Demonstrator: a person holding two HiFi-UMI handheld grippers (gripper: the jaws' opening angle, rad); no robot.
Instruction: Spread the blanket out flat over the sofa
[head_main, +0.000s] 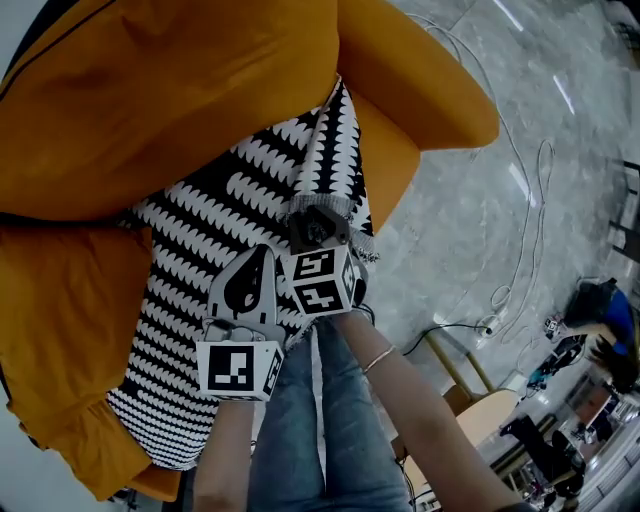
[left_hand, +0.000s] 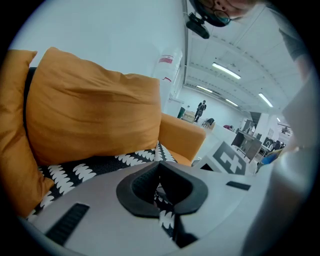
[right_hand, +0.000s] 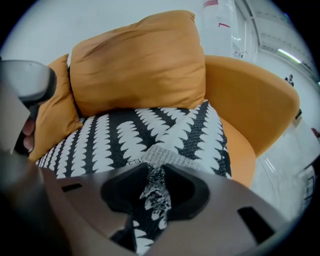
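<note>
Left gripper view: left tongs (left_hand: 161, 194) closed on a pinch of the black-and-white blanket (left_hand: 100, 167). Right tongs (right_hand: 155, 192) clamped on a bunched blanket edge. Both sit side by side at the blanket's near edge. Blanket lies on the orange sofa (head_main: 420, 100) seat, one corner folded over, far edge against the back cushion (right_hand: 140, 60).

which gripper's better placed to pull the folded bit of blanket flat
Right, probably: the right gripper is shut on the raised fold of the blanket; the left gripper grips its near edge.
</note>
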